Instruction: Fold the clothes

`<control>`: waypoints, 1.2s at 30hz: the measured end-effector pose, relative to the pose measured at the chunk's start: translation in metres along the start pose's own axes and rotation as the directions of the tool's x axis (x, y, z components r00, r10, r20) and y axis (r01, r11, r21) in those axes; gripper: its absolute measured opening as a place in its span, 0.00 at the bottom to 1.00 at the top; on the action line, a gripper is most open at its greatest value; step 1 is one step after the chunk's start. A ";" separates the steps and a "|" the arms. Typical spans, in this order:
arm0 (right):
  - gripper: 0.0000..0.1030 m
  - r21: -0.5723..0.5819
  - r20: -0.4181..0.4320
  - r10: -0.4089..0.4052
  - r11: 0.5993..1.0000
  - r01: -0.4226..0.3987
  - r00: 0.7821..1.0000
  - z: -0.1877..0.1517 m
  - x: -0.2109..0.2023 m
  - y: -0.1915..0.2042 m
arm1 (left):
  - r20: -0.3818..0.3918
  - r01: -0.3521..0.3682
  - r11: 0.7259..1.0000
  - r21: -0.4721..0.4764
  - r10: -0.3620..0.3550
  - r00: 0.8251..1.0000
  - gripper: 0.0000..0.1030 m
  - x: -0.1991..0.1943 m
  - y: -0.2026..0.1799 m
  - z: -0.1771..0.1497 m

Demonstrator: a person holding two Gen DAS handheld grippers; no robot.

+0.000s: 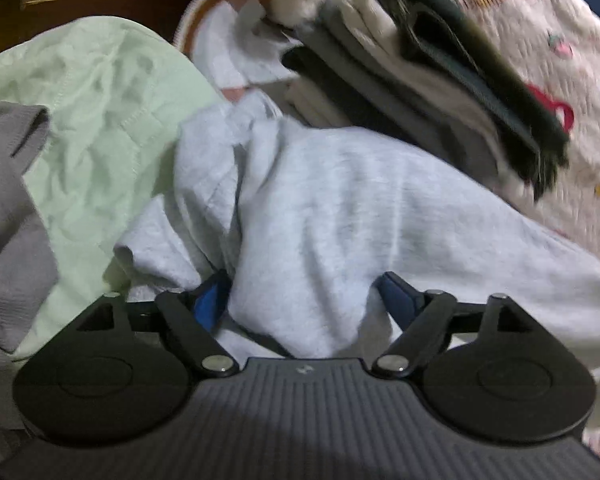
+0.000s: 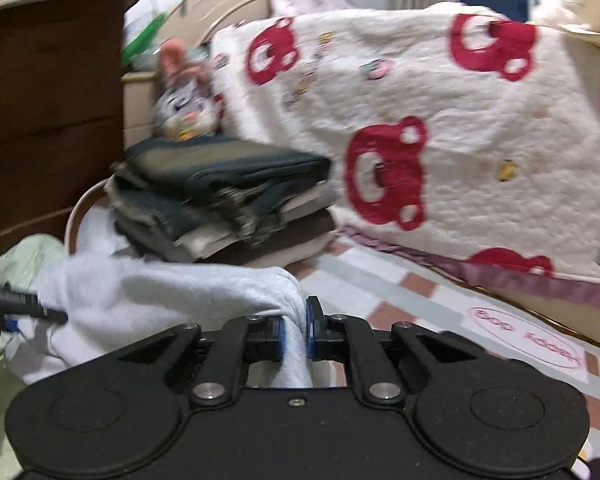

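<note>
One pale grey garment (image 1: 340, 216) mid-handling on bed: right hand-held gripper (image 2: 295, 330) clamped on edge, left hand-held gripper (image 1: 304, 296) spread wide, cloth bunched between fingers. Folded stack (image 2: 224, 192) behind. Green garment (image 1: 96, 128), grey one (image 1: 8, 184) lie crumpled, unfolded.

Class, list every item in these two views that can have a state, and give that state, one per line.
Left gripper: open, jaws wide apart, light grey cloth bunched between them.
Right gripper: shut on the light grey garment.
Light grey garment: unfolded, rumpled.
Pale green garment: unfolded, crumpled.
Stack of clothes: folded, piled.
Bear-print blanket: draped, not folded.
</note>
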State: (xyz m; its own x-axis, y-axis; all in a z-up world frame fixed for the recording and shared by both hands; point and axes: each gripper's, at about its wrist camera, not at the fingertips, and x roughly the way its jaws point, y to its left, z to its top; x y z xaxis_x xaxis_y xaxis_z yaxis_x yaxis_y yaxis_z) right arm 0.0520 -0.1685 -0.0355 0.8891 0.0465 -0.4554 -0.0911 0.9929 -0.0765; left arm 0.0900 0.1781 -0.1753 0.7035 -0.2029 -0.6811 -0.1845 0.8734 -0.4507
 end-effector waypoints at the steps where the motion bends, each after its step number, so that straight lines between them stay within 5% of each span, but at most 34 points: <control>1: 0.10 0.002 0.002 -0.006 1.000 0.006 1.000 0.000 -0.005 -0.002 | 0.002 -0.011 0.999 0.033 0.011 1.000 0.76 -0.001 -0.005 -0.002; 4: 0.09 0.003 0.009 -0.020 1.000 0.020 1.000 -0.002 -0.024 -0.008 | 0.043 -0.042 0.992 0.120 0.037 0.998 0.22 -0.015 -0.021 -0.006; 5: 0.09 -0.007 0.014 -0.028 1.000 0.028 1.000 -0.004 -0.032 -0.006 | 0.063 -0.039 0.990 0.139 0.031 0.998 0.16 -0.025 -0.028 -0.008; 10: 0.09 -0.055 0.081 -0.079 0.995 0.083 0.994 -0.002 -0.077 -0.007 | 0.159 -0.031 0.972 0.234 -0.007 0.987 0.07 -0.074 -0.060 -0.017; 16: 0.09 0.062 0.158 -0.053 0.997 0.043 0.986 0.004 -0.138 -0.040 | 0.266 -0.033 0.938 0.346 -0.064 0.962 0.04 -0.133 -0.098 -0.027; 20: 0.09 0.241 0.151 0.087 0.963 -0.122 0.985 -0.011 -0.168 -0.077 | 0.220 0.020 0.928 0.372 -0.109 0.969 0.04 -0.152 -0.114 -0.050; 25: 0.09 0.267 0.125 0.058 0.959 -0.090 0.990 -0.047 -0.182 -0.102 | 0.099 0.093 0.915 0.392 -0.143 0.985 0.03 -0.152 -0.131 -0.091; 29: 0.09 0.292 0.127 0.077 0.950 -0.112 0.989 -0.061 -0.183 -0.130 | 0.048 0.065 0.895 0.441 -0.096 0.994 0.03 -0.142 -0.154 -0.120; 32: 0.09 0.271 0.145 0.101 0.952 -0.138 0.984 -0.054 -0.183 -0.153 | 0.069 0.037 0.885 0.463 -0.078 0.995 0.03 -0.147 -0.171 -0.117; 36: 0.09 0.244 0.168 0.134 0.954 -0.173 0.977 -0.044 -0.183 -0.184 | 0.184 0.026 0.878 0.479 -0.129 0.974 0.02 -0.179 -0.206 -0.069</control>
State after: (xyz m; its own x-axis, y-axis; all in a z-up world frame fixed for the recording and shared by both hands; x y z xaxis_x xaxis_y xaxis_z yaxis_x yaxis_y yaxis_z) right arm -0.1140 -0.3647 0.0228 0.9314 0.1969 -0.3062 -0.1313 0.9662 0.2220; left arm -0.0455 0.0041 -0.0001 0.8355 -0.2289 -0.4995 0.1848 0.9732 -0.1369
